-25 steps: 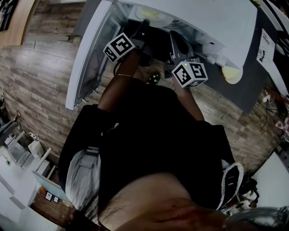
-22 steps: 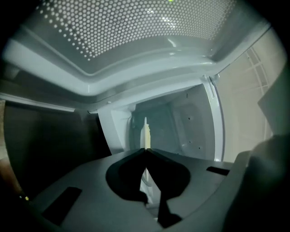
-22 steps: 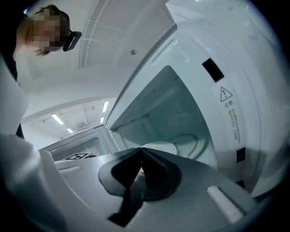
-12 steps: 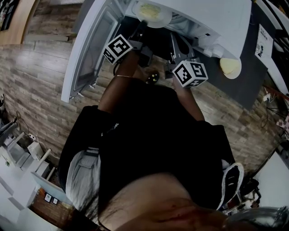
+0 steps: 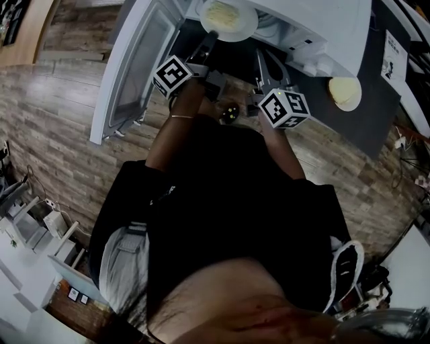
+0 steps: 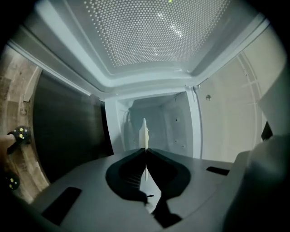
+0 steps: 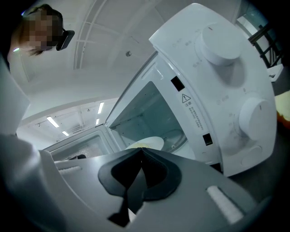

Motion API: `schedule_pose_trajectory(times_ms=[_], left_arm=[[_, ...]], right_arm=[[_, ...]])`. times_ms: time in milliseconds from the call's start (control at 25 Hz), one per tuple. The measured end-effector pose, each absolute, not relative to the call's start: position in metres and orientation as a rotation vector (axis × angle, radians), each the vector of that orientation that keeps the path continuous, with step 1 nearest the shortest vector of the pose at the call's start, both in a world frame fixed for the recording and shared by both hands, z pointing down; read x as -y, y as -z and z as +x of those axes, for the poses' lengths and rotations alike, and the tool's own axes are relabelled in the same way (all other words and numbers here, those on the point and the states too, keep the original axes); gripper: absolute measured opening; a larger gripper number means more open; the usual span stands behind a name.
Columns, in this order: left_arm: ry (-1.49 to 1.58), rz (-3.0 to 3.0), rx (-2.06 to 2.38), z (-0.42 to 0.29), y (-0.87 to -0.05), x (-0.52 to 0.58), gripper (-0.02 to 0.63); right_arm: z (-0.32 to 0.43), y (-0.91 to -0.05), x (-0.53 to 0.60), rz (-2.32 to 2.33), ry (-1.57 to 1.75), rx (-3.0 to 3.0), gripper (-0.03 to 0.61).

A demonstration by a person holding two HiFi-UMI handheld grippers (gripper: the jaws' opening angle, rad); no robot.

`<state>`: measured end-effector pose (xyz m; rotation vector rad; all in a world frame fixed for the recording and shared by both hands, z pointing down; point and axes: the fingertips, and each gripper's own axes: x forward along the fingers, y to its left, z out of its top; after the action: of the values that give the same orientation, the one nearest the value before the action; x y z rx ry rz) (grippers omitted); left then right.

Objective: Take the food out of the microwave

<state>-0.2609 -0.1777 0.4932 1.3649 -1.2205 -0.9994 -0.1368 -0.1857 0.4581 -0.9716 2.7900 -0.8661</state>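
A white plate of pale yellow food (image 5: 227, 15) sits at the mouth of the white microwave (image 5: 316, 27), whose door (image 5: 127, 74) hangs open to the left. My left gripper (image 5: 210, 37) is shut on the plate's near rim. In the left gripper view the plate (image 6: 145, 132) stands edge-on between the closed jaws of the left gripper (image 6: 145, 149). My right gripper (image 5: 257, 52) is shut, just below the plate's right edge. In the right gripper view the plate (image 7: 152, 142) lies just past the right gripper (image 7: 141, 149); whether they touch I cannot tell.
Two round knobs (image 7: 222, 43) are on the microwave's front panel. A pale yellow round thing (image 5: 344, 91) lies on the dark counter (image 5: 363, 127) to the right. Wood-plank floor (image 5: 60, 134) spreads to the left, and the person's dark clothing fills the lower picture.
The plate has slid outward from the microwave's cavity with the left gripper on its rim, and more of it shows now. Both grippers have drawn back slightly.
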Motion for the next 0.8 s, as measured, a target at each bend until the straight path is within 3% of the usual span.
schedule_pose_trajectory(times_ms=[800], left_arm=[[0.835,1.463,0.954,-0.235,-0.471,0.161,0.011]], right_arm=[[-0.105,-0.457,0.176,-1.238,0.932,-2.57,0.002]])
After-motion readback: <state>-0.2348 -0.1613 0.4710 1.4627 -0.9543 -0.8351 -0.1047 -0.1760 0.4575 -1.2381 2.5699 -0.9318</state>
